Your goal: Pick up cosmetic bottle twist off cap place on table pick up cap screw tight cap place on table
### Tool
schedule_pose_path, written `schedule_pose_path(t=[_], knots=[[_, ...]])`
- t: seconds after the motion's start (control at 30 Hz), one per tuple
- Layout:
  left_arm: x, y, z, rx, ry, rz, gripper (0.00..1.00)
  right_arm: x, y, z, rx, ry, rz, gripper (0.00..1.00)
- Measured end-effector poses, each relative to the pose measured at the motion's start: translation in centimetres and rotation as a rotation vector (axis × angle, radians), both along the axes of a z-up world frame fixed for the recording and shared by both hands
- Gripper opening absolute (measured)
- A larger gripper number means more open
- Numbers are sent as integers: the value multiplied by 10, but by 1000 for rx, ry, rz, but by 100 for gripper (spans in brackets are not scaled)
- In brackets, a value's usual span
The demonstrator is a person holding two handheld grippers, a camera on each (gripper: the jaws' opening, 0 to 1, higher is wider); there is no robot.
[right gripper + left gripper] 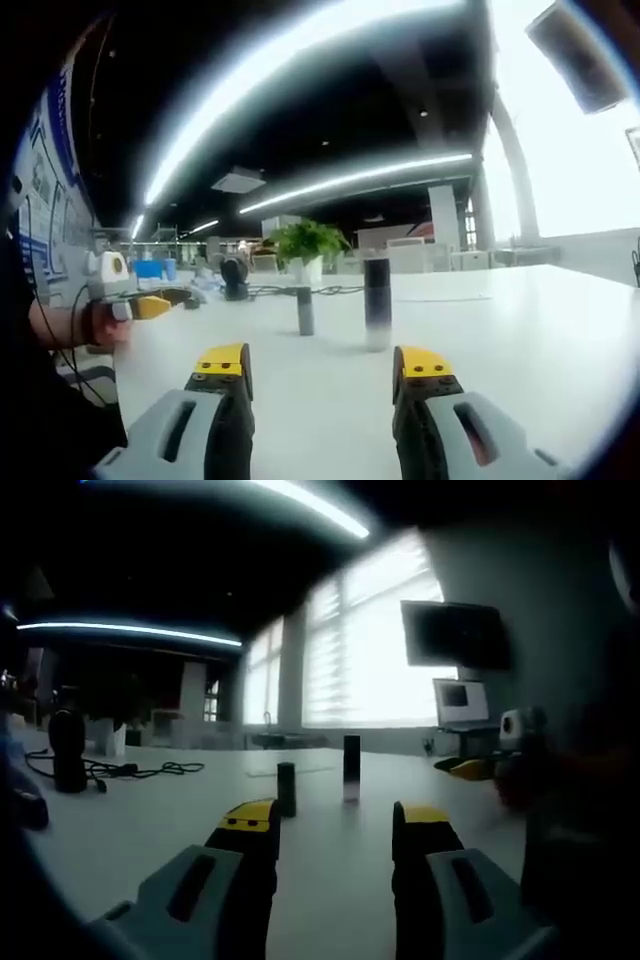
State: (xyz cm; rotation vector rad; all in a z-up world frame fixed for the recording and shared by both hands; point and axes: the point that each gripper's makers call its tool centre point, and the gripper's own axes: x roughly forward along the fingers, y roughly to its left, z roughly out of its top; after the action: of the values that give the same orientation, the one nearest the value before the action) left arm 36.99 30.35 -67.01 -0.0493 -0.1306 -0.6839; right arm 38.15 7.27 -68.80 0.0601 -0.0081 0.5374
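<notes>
Two items of the task stood upright on the white table (pixel 140 830), apart from each other and from both tools. In the left gripper view the cosmetic bottle (pixel 351 767), tall and dark with a paler base, stood beyond the open jaws, and the cap (pixel 286 789), a shorter dark cylinder, stood near it to the left and nearer the camera. The left gripper (pixel 333 825) was held low over the table with its yellow-tipped jaws spread and nothing between them. The right gripper came into this view from the right edge, its yellow tips showing above the tabletop. A dark rounded object (pixel 67 748) with a black cable (pixel 140 771) trailing from it sat far left on the table. A monitor (pixel 454 634) hung on the wall beside bright blinds, with a laptop (pixel 463 704) beneath it.

In the right gripper view the cosmetic bottle (pixel 377 301) stood ahead between the jaw lines, the cap (pixel 305 311) just to its left, both clear of the tool. The right gripper (pixel 327 366) was likewise spread wide and empty, low over the table. The left gripper (pixel 150 305) appeared at the left edge, held in a person's hand (pixel 105 330). A potted plant (pixel 307 247) stood at the table's far end.
</notes>
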Motion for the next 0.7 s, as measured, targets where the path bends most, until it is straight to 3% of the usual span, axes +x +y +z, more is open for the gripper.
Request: schedule_pose_path(t=[0.7], knots=[[0,-1,-1,14,-8,2,34,1,0,-1,-16,-12,1,49]])
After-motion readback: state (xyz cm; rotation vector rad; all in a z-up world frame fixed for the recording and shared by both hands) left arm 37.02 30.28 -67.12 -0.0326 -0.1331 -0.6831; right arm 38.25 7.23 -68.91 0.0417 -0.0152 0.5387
